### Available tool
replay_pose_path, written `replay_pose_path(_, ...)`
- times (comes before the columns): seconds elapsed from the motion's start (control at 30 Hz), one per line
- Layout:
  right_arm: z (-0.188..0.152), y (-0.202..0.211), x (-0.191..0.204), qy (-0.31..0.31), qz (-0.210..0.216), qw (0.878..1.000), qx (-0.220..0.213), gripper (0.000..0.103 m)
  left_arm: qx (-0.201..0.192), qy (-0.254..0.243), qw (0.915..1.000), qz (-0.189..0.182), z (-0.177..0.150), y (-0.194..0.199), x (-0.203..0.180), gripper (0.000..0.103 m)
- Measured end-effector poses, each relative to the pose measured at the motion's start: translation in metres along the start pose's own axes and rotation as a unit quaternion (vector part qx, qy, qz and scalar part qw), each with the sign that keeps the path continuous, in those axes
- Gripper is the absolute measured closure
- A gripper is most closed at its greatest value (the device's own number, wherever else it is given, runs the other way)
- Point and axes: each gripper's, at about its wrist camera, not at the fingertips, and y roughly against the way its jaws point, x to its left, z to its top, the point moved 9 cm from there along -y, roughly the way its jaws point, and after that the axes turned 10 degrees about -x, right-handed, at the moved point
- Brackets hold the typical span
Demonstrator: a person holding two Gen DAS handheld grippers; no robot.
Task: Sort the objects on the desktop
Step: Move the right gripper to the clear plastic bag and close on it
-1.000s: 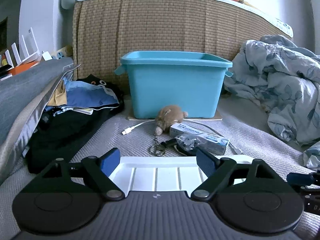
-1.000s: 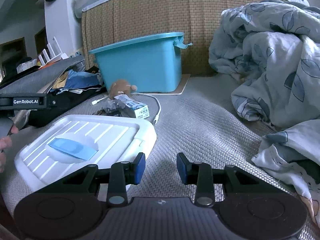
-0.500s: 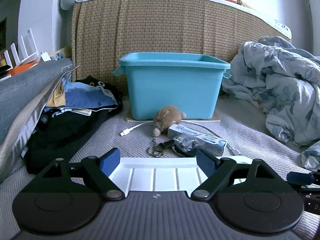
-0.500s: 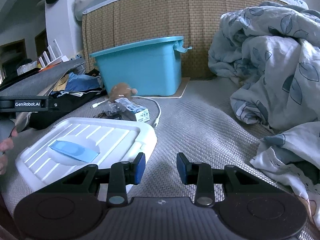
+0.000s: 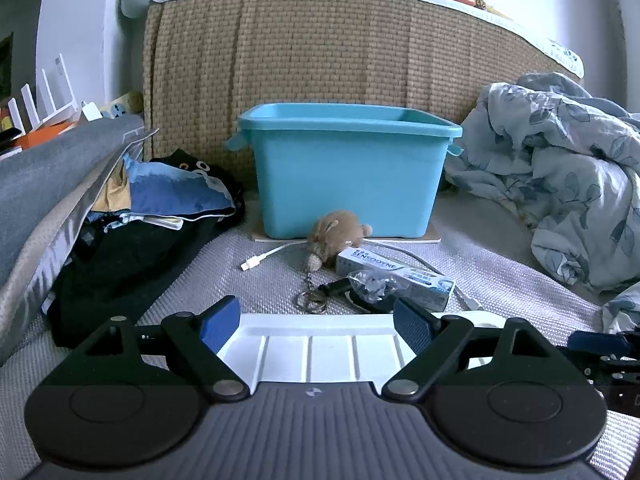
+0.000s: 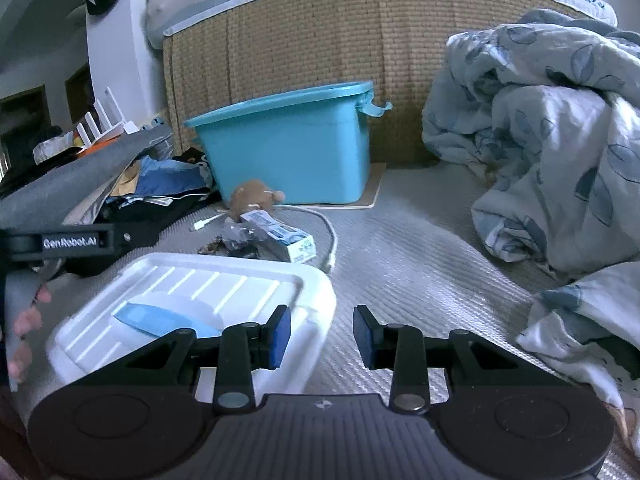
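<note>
Sorting barely begun, I judge: plush toy (image 5: 338, 232), toothpaste box (image 5: 394, 278), cable (image 5: 264, 258) and keyring (image 5: 310, 300) lie before the blue bin (image 5: 346, 172). White lid (image 6: 192, 296) nearest. Left tongs (image 5: 316, 320) spread wide around its edge; right tongs (image 6: 322, 336) part-spread, empty.

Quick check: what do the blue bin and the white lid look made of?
Blue bin: looks like moulded plastic, smooth with a soft sheen and a rolled rim. White lid: likely rigid plastic too, glossy, with raised ribs catching the light.
</note>
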Motion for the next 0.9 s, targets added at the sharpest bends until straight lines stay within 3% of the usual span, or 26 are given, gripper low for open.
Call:
replay_pose_path(0.3,0.018,-0.017,0.025,0.01,0.018,1.0,-0.003,0.063,0.002,0.006,1.0,0.002,-0.002,-0.003,0.003,0.016)
replay_pose_path(0.9,0.03,-0.057,0.044,0.014,0.004,1.0,0.023,0.063,-0.006,0.044,0.9988,0.024,0.003,-0.005,0.022,0.014)
